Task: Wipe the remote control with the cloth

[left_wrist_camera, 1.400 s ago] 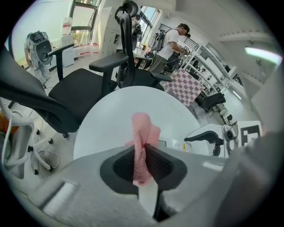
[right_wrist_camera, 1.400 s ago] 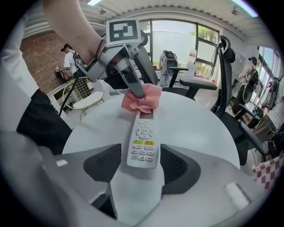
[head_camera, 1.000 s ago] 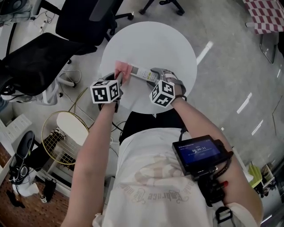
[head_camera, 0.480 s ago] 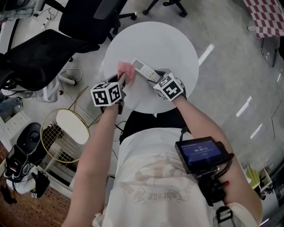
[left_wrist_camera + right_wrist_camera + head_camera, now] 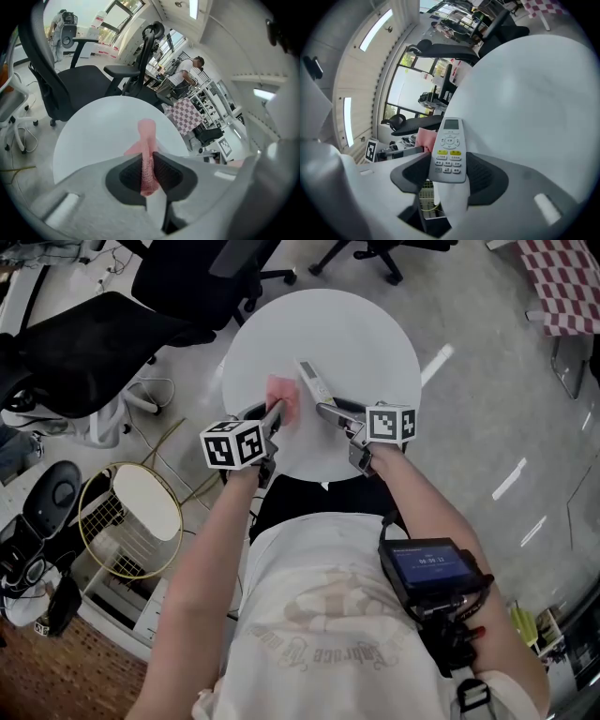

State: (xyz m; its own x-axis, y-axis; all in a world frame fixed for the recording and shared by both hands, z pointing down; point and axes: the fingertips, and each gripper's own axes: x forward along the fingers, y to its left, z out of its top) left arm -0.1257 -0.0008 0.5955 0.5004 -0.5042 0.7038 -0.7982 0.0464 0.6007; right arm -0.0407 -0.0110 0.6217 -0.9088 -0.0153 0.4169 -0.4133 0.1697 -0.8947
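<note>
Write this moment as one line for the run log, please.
left tongs: shut on pink cloth | right tongs: shut on remote control | cloth beside remote control, contact unclear | both over round white table

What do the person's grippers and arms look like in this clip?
Both the left gripper and right gripper are light grey with dark ribbed pads, each carrying a white cube with black square markers. The arms are unsleeved; a black device with a lit screen is strapped to the right forearm.

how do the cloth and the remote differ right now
The cloth is pink, soft and bunched; the remote is white, rigid, with buttons. The cloth is pinched thin in the left gripper, jaws nearly together; the remote is clamped in the right gripper, jaws wide apart. Both are held over the table.
</note>
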